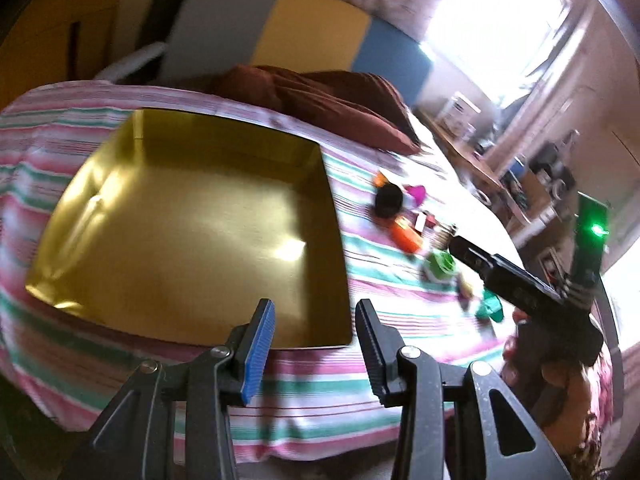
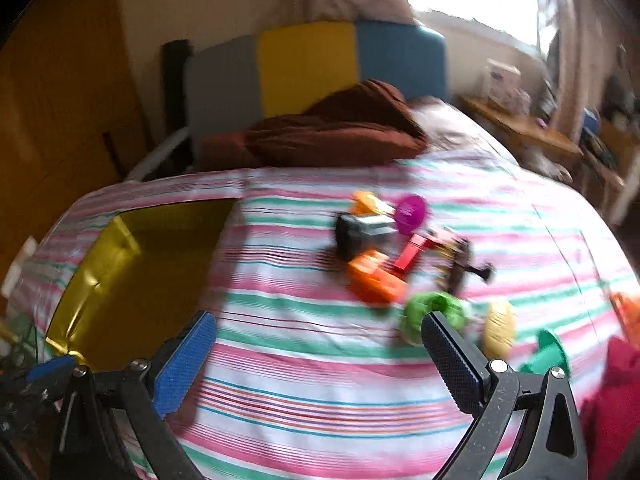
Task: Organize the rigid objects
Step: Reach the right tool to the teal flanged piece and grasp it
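Small bright plastic toys [image 2: 384,264] lie scattered mid-frame, right of the gold square tin box [image 1: 192,216]; left gripper [image 1: 316,344] and right gripper [image 2: 316,356] both released, empty.

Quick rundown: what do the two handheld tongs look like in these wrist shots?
Both left tongs and right tongs are black scissor-style frames with silver pivot bolts. Each has one blue ribbed pad and one black ribbed pad. The right unit carries a green lit board.
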### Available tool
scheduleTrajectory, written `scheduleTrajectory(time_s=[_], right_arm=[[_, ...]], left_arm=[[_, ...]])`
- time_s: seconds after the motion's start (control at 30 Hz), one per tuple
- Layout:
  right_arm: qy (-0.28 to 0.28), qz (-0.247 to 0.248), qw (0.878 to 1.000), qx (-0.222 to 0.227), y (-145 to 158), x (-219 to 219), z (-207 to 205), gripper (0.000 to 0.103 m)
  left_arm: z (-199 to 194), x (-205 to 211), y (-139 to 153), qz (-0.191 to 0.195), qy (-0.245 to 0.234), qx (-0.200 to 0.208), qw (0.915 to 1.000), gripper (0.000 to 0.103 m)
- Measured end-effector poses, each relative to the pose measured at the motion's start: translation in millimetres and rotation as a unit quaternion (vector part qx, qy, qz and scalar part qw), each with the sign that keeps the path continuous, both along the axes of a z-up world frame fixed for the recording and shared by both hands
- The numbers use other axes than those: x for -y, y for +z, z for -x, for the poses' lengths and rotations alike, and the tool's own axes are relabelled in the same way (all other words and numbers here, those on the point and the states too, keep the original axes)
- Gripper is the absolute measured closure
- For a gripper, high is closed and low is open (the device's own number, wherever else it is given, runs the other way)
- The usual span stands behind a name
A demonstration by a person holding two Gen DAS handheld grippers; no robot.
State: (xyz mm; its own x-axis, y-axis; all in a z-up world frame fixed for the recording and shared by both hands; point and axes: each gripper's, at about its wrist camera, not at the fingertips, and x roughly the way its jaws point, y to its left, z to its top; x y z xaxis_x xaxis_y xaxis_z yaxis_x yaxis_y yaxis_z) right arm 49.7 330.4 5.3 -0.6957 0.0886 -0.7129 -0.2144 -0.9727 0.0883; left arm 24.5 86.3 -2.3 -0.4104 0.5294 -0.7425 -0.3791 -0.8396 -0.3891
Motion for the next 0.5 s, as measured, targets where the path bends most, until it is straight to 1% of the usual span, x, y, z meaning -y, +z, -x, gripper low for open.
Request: scheduleTrajectory(time_s=[0.07, 0.17, 0.2, 0.27, 0.33, 0.37, 0.4, 0.43, 0.47, 0.5], right_arm=[[-0.029, 0.007, 0.999, 0.013, -1, -26, -7, 0.000], [-0.096, 0.000, 0.995, 0.032, -2, -66, -20, 0.000], [-0.114, -0.001, 0.993, 0.036, -3, -78, -25, 0.000], [-0.167, 0.000, 0.984, 0.053, -8, -108, -36, 0.000], [-0.211, 0.014, 0.974, 0.077, -15, -135, -43, 0.000], [-0.236, 0.033, 0.966, 0.101, -22, -150, -47, 0.000], [-0.250, 0.053, 0.960, 0.117, -27, -160, -49, 0.000], [-0.264, 0.097, 0.951, 0.129, -36, -174, -54, 0.000], [-0.268, 0.131, 0.946, 0.130, -41, -182, -59, 0.000], [-0.270, 0.154, 0.941, 0.133, -46, -187, -60, 0.000]], left_arm=[[-2, -15, -2, 0.017, -0.016, -0.001, 0.9997, 0.061], [-9, -38, -3, 0.034, -0.048, -0.006, 0.9982, 0.061], [-13, -50, -4, 0.038, -0.069, -0.012, 0.9968, 0.061], [-20, -62, -3, 0.040, -0.089, -0.017, 0.9950, 0.061], [-25, -77, -5, 0.045, -0.113, -0.019, 0.9924, 0.061], [-25, -85, -7, 0.042, -0.125, -0.016, 0.9911, 0.061], [-27, -87, -9, 0.034, -0.135, -0.007, 0.9902, 0.061], [-27, -90, -10, 0.029, -0.141, 0.003, 0.9896, 0.061], [-28, -93, -11, 0.027, -0.144, 0.009, 0.9892, 0.061], [-29, -99, -12, 0.031, -0.147, 0.011, 0.9885, 0.060]])
